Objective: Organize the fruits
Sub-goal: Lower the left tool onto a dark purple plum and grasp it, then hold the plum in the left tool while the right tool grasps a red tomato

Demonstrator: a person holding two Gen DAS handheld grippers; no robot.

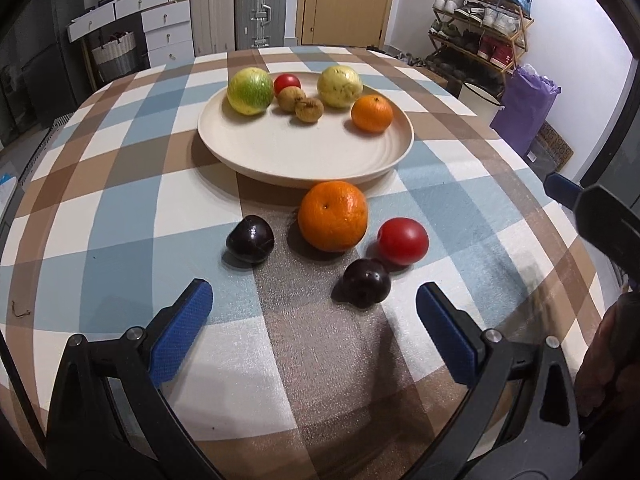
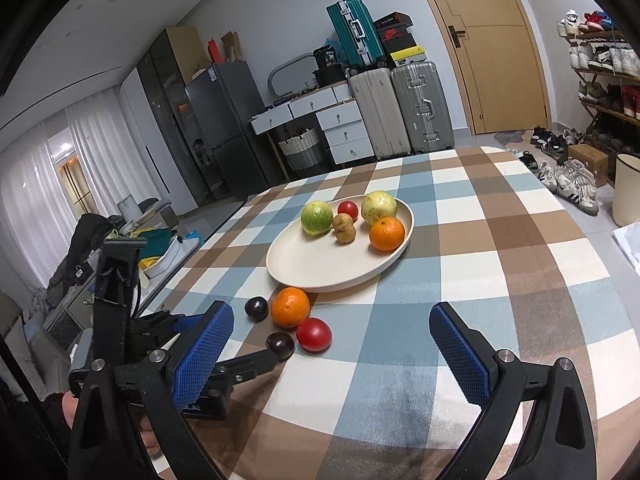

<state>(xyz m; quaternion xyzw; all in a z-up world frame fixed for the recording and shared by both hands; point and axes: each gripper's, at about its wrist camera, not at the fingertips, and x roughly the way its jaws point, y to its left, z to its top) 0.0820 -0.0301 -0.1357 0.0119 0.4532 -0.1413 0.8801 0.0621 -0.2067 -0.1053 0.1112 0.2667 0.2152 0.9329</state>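
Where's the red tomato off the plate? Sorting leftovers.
In the left wrist view, the round red tomato lies on the checked tablecloth, right of the large orange.

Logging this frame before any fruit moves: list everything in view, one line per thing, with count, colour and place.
plate: 1, cream, table centre
guavas: 2, green and yellow, on plate
small brown fruits: 2, on plate
oranges: 2, one on plate, one on cloth
red fruits: 2, one on plate, one on cloth
dark plums: 2, on cloth
tablecloth: 1, checked blue, brown, white
left gripper: open, empty
right gripper: open, empty
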